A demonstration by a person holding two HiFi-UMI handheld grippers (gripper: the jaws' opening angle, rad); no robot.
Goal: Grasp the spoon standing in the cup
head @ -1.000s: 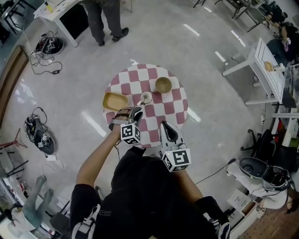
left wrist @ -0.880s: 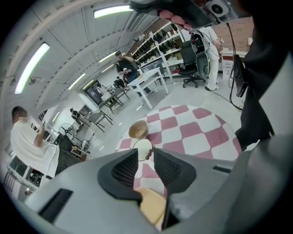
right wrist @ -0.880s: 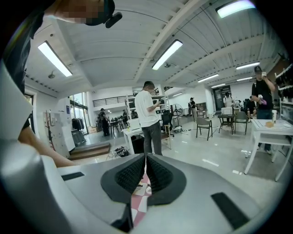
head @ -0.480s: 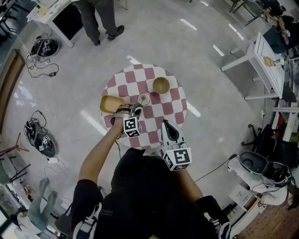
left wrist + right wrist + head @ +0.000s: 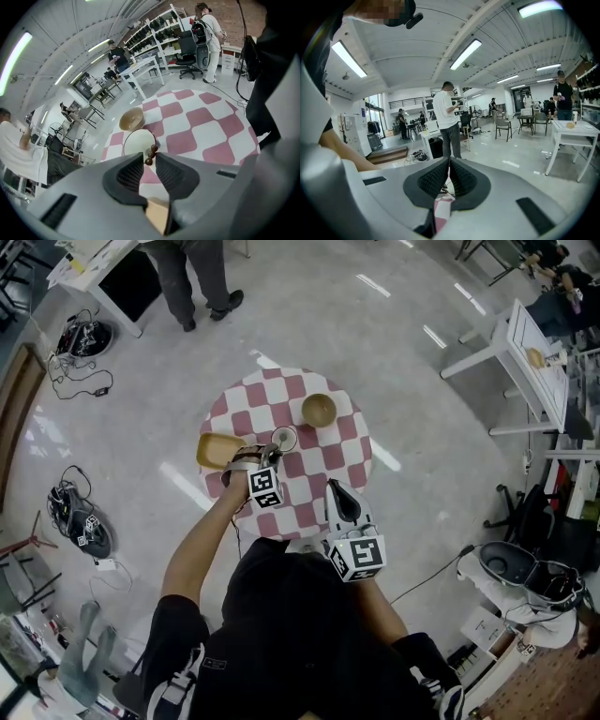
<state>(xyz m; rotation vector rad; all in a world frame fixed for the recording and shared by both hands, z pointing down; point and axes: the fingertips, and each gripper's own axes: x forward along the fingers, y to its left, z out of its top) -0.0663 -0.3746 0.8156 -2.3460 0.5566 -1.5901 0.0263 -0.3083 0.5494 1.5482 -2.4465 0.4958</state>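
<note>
A white cup (image 5: 284, 438) stands on the round pink-and-white checked table (image 5: 330, 463), with a brown bead-handled spoon (image 5: 150, 154) upright in it. In the left gripper view the cup (image 5: 137, 140) sits just beyond the jaws. My left gripper (image 5: 269, 456) reaches over the cup's near side. Its jaws are closing, with the spoon's handle tip between the pads (image 5: 129, 172) at the left gripper (image 5: 150, 161). A slim gap still shows beside the handle. My right gripper (image 5: 336, 489) hovers over the table's near edge, shut and empty. In its own view the right gripper (image 5: 448, 165) points out into the room.
A round wooden bowl (image 5: 319, 411) sits behind the cup; it shows as the wooden bowl (image 5: 131, 118) in the left gripper view. A yellow oblong dish (image 5: 217, 450) lies left of the cup. A person (image 5: 192, 277) stands beyond the table, near white desks.
My left gripper has moved forward and up to the cup, so the spoon handle now sits between its jaws. The right gripper has stayed where it was.
</note>
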